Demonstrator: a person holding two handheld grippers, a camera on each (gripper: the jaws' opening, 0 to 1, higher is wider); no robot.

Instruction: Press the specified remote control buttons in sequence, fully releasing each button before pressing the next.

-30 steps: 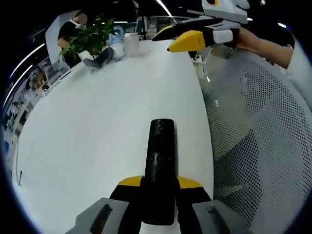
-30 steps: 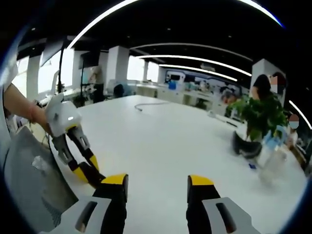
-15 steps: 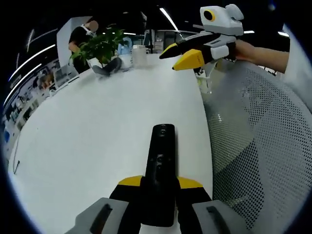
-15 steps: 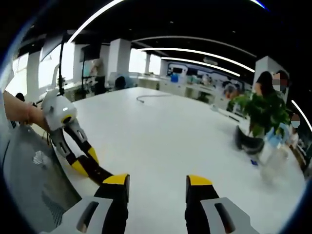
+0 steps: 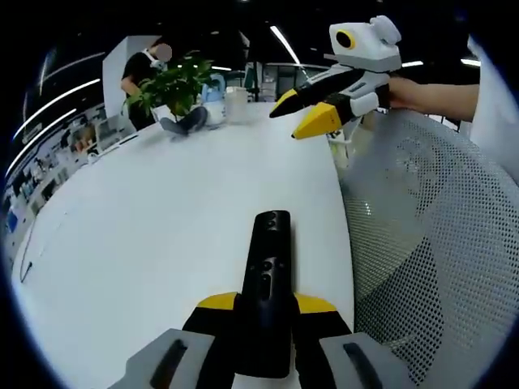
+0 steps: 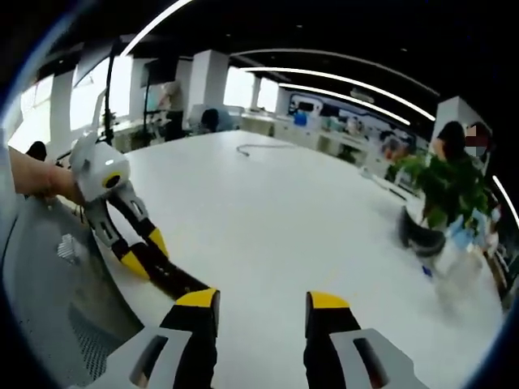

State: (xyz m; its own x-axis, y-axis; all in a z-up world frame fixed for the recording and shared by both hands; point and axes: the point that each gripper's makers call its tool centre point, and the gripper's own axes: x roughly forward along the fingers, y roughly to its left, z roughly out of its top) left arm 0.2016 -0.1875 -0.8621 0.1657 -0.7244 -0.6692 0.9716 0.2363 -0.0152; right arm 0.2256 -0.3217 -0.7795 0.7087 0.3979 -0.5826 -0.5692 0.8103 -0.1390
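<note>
Your left gripper [image 5: 263,312] has its jaws clamped on the near end of the remote control [image 5: 266,279], which juts straight out ahead between the yellow tips, its far end over the white table [image 5: 162,219]. Treat the remote as a stiff, light plastic bar: it won't bend, but its smooth black casing looks slick, so a hard push on the far end could pivot or slide it in the jaws. The hold at the tail leaves the button face bare, which is what you want; the small buttons [image 5: 265,267] sit just ahead of the jaw tips, and pressing near there should lever the remote least. A short, straight-down touch and a clean lift seems the safest way to release fully between presses.

No brand, label or lettering on the remote can be read; the markings are too small.

Your right gripper [image 6: 259,304] has its jaws parted with nothing between them, above bare table. In the left gripper view it [image 5: 306,113] hangs well ahead and to the right of the left jaws, far from the remote, beside the mesh chair back [image 5: 430,227]. In the right gripper view the remote's dark body [image 6: 166,271] lies just left of the left jaw tip, gripped by the left gripper [image 6: 138,255]. A potted plant [image 6: 442,190] stands far ahead to the right.
</note>
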